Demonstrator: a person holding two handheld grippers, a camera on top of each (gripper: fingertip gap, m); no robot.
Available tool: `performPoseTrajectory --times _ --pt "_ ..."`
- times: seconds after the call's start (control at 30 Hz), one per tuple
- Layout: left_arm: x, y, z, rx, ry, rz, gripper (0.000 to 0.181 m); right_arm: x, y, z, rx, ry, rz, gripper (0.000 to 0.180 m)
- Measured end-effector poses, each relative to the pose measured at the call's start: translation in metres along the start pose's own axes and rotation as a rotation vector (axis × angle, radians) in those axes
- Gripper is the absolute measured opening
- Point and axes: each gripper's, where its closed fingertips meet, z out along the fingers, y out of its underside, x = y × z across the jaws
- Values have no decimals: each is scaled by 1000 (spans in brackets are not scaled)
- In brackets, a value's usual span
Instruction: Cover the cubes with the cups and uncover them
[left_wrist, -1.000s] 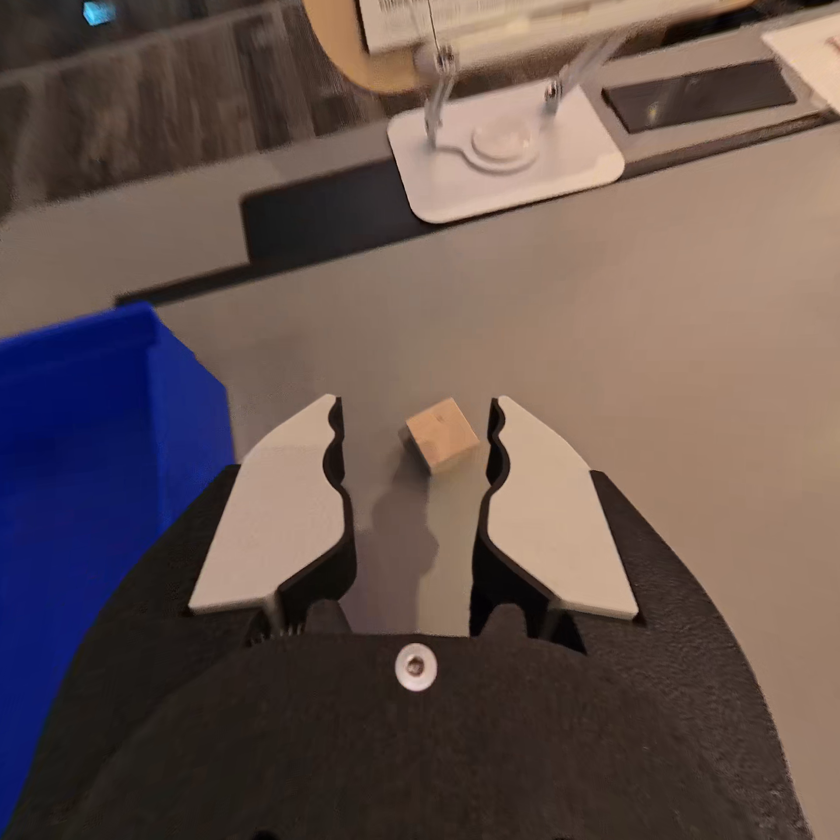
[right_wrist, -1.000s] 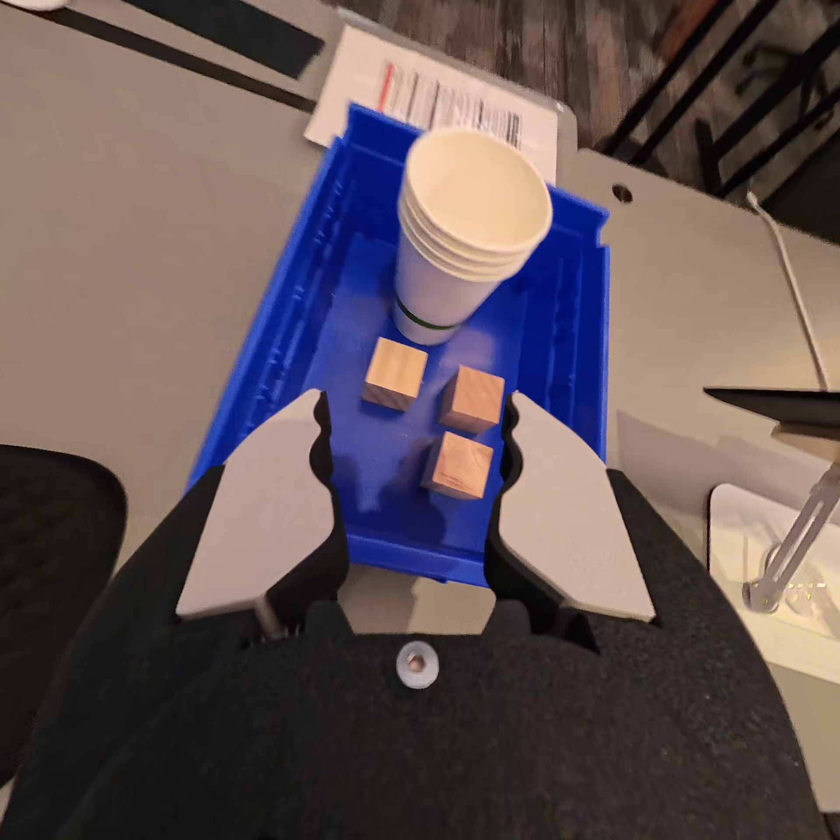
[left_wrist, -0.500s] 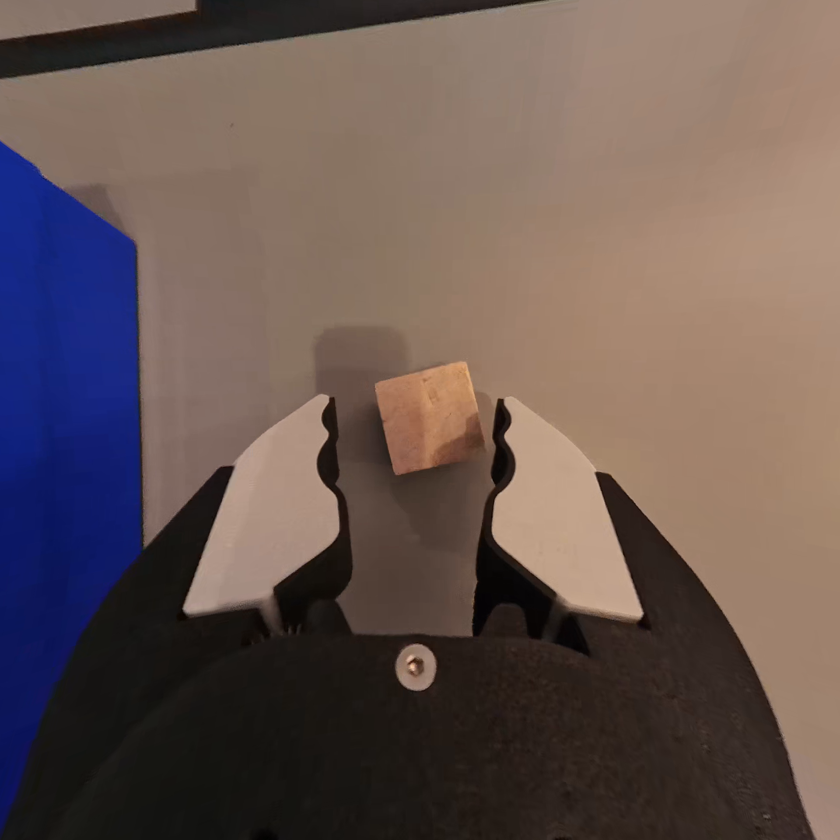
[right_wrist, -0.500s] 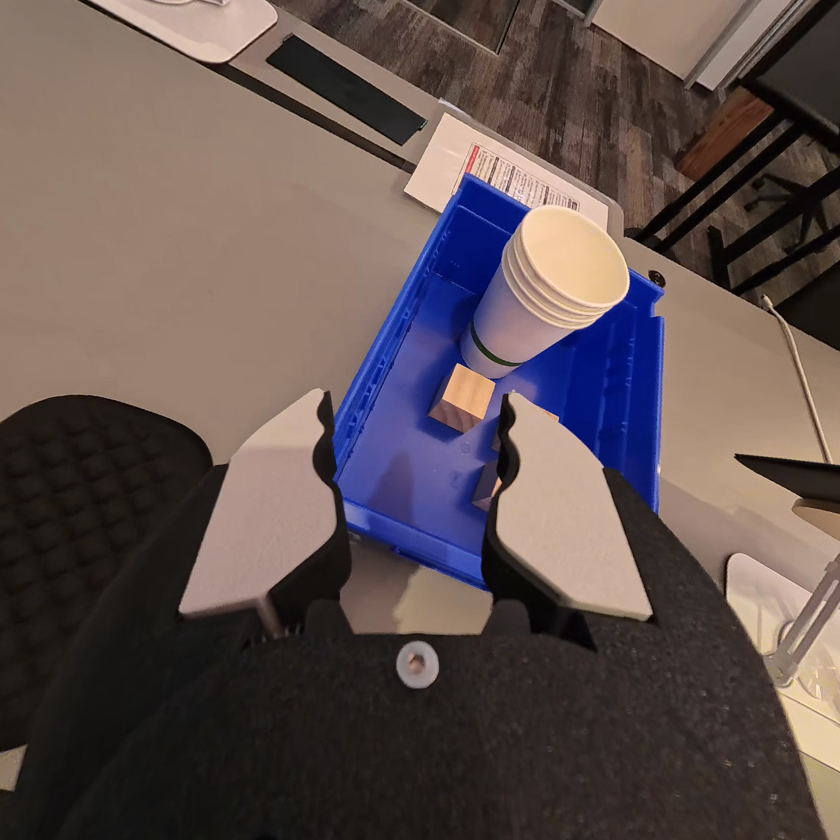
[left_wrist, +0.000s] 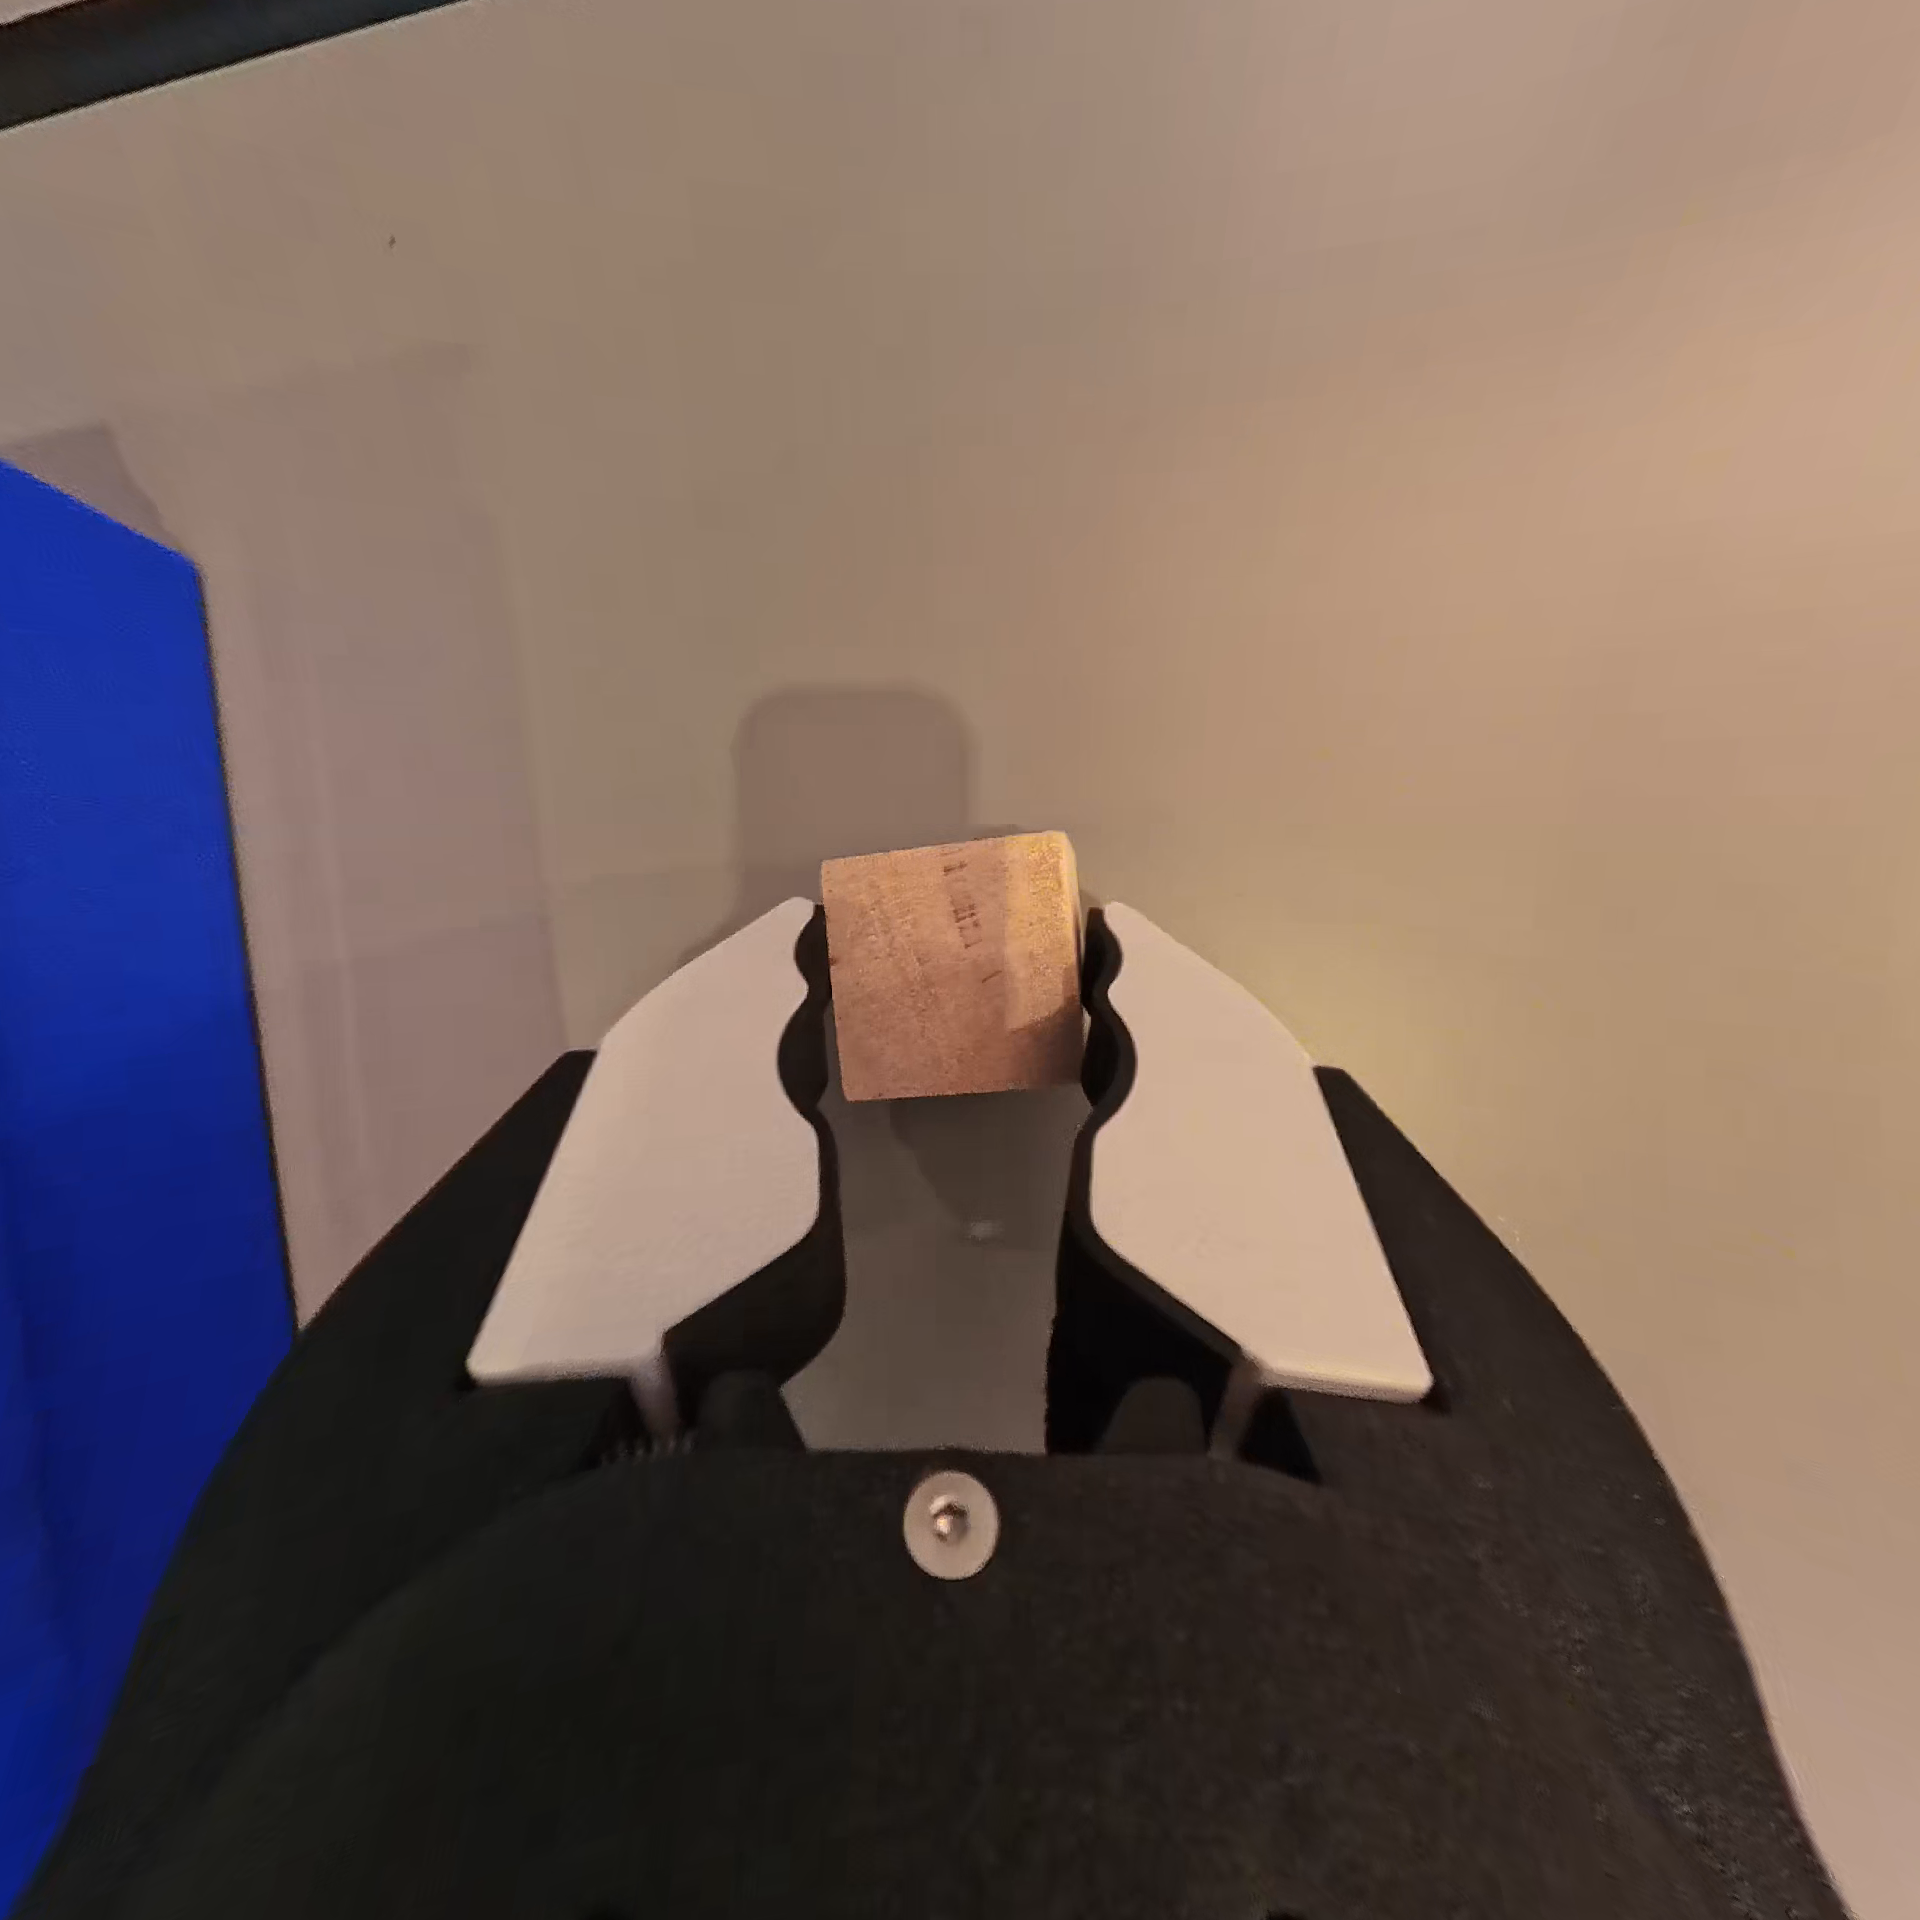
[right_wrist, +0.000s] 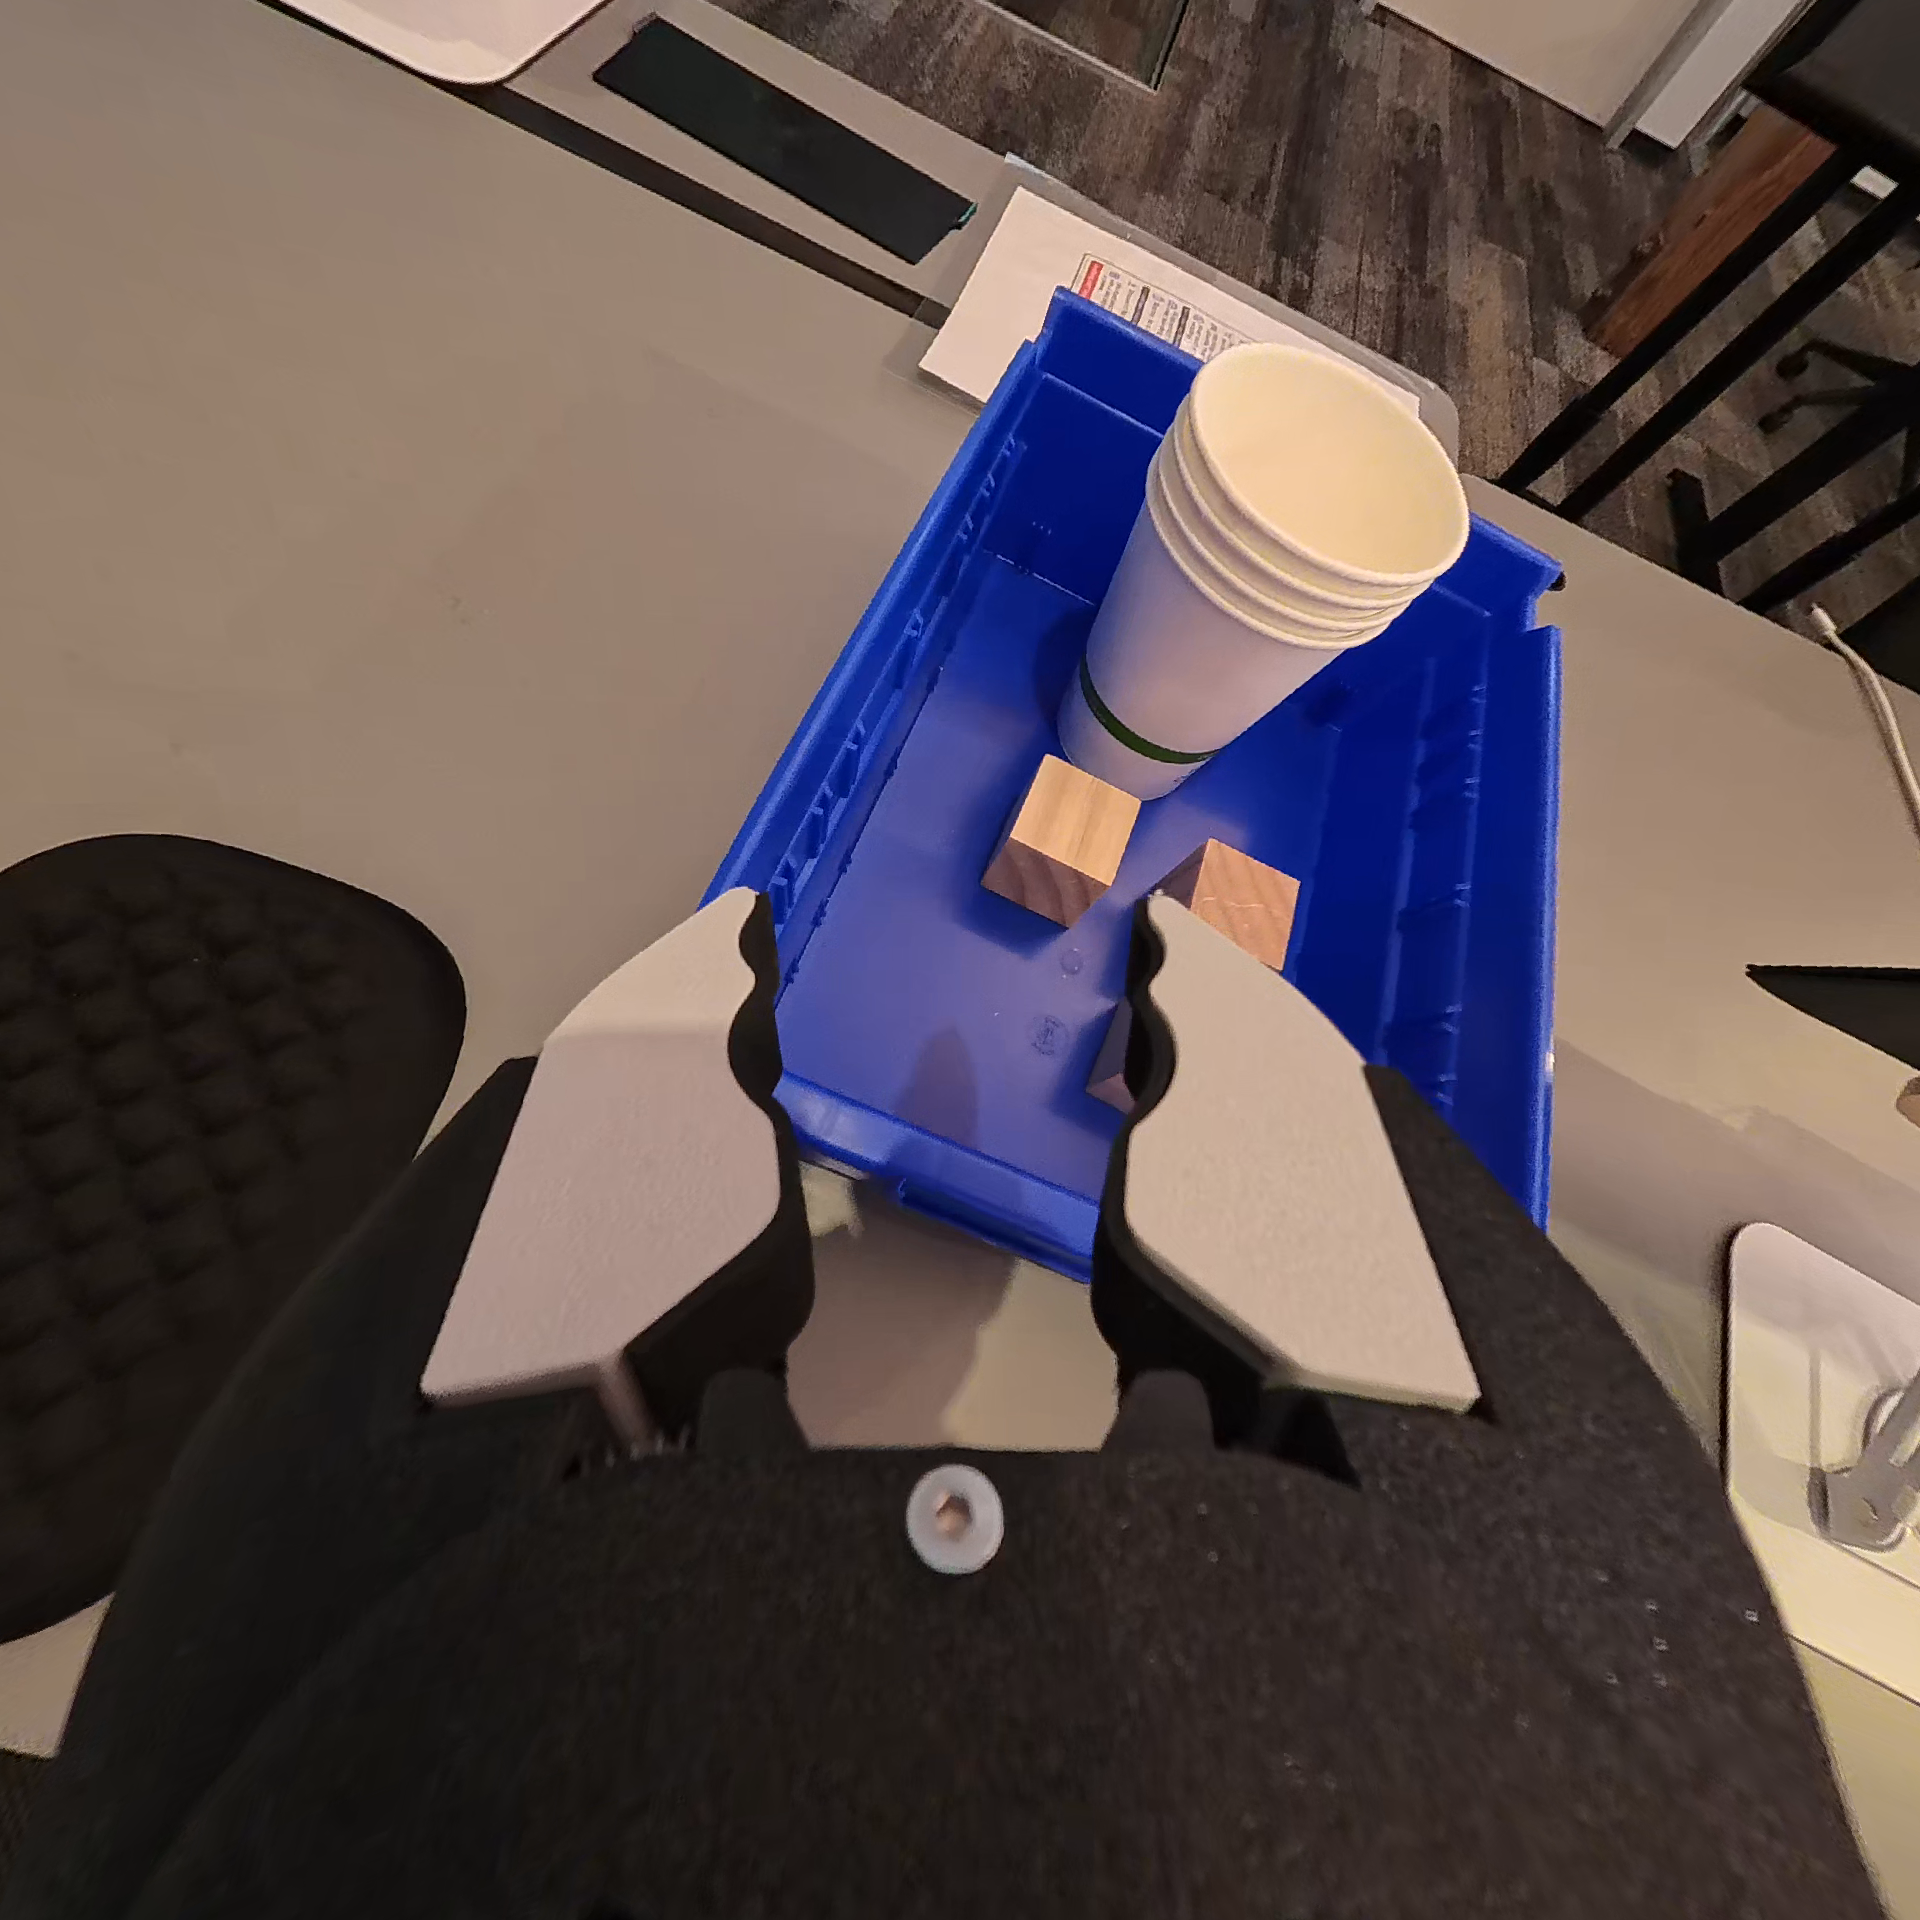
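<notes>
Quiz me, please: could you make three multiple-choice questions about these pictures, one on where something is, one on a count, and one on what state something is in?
1. Where is the stack of paper cups?
A. In the blue bin
B. On a shelf
C. Inside a drawer

2. How many wooden cubes show in that bin in the right wrist view?
A. One
B. Three
C. Six

3. How are the jaws of the right gripper?
A. Open and empty
B. Clamped on a cup
C. Clamped on a cube

Answers:
1 A, since the stack stands leaning on the bin's floor, mouth up.
2 B, since two cubes lie in plain sight and a third peeks out from behind one finger.
3 A, since the bin's floor shows through the wide gap between the jaws.
</notes>
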Motion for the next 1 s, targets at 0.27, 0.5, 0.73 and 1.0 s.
performPoseTrajectory --times 0.27,0.5,0.73,1.0 --pt "86 -34 -75 220 336 194 46 -25 -18 5 53 -86 -82 62" --pt "213 -31 -179 400 678 766 46 -104 -52 4 143 -443 -223 63" --pt "291 3 -258 454 1011 1096 46 -184 -93 -18 294 -834 -299 69" --pt "321 27 -279 478 1123 1205 46 -219 -119 -37 360 -1063 -271 68"
